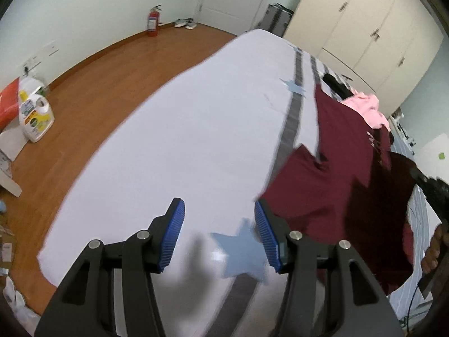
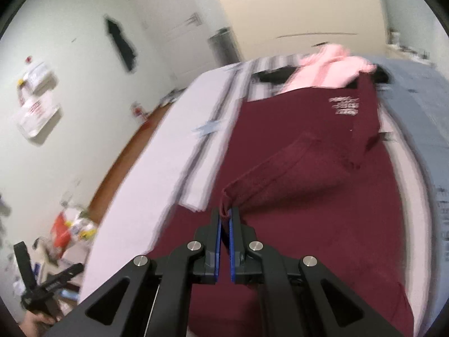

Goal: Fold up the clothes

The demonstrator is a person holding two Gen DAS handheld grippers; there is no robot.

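A maroon T-shirt point(image 2: 294, 146) lies spread on the bed, with white print near its far end. My right gripper point(image 2: 224, 216) is shut on a bunched edge of it, lifting a fold of cloth off the bed. In the left wrist view the same maroon T-shirt point(image 1: 336, 168) lies to the right. My left gripper point(image 1: 219, 219) is open above the white sheet, nothing between its blue pads, just left of the shirt's near edge. A pink garment point(image 2: 325, 64) and a black one point(image 2: 273, 75) lie beyond the shirt.
The bed point(image 1: 174, 140) has a white sheet with grey stripes and pale blue stars. Wood floor point(image 1: 92, 84) lies to the left, with a detergent jug point(image 1: 35, 118) and a fire extinguisher point(image 1: 153, 22). Cream wardrobes point(image 1: 364, 28) stand behind. A hand point(image 1: 433, 250) shows at the right edge.
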